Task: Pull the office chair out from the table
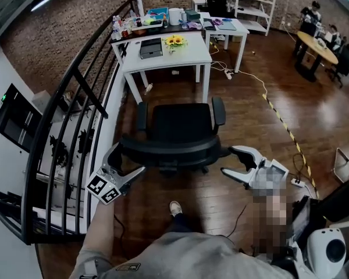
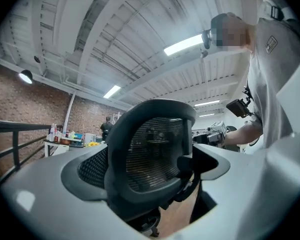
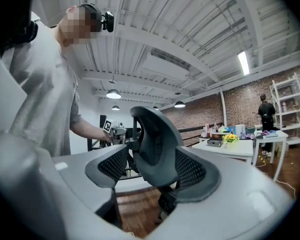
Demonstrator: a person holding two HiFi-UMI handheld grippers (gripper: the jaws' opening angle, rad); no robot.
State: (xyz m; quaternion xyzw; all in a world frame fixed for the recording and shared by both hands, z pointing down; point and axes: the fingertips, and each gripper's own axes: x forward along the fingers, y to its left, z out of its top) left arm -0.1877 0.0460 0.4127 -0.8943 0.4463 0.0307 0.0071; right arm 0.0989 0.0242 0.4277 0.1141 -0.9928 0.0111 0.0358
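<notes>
Where the black railing [image 1: 75,97] runs down the left side, it leaves only a narrow strip of floor [image 1: 244,115] between itself and the chair [image 1: 180,132]. The chair stands in the middle, clear of the white bench [image 1: 192,56]. Its seat faces that bench and its backrest faces the person, with a band of bare wood between the seat front and the bench legs. Its two armrests point toward the bench.

At the backrest's left end is the left tool [image 1: 128,160], released, its two jaws spread wide with the edge of the backrest between them. The left gripper view shows mesh filling the gap, but I cannot tell whether either jaw touches it. At the backrest's right end is the right tool [image 1: 227,160], likewise released, jaws wide with the backrest rim between them. Contact there is unclear too.

One shoe [image 1: 175,208] stands just behind the chair base.

On the bench lie one dark case [image 1: 150,48] and one bunch of sunflowers [image 1: 174,40], with small bottles and tubs crowded at its far left corner. A second bench [image 1: 235,31] stands just beyond it to the right, and a white shelf [image 1: 256,4] behind that.

To the right the floor opens wide. One white cable [image 1: 253,77] trails across it from the bench legs, meeting one strip of yellow-and-black tape [image 1: 285,127] that runs diagonally toward the near right. A round bench [image 1: 317,45] with two people at it stands well apart at the far right.
</notes>
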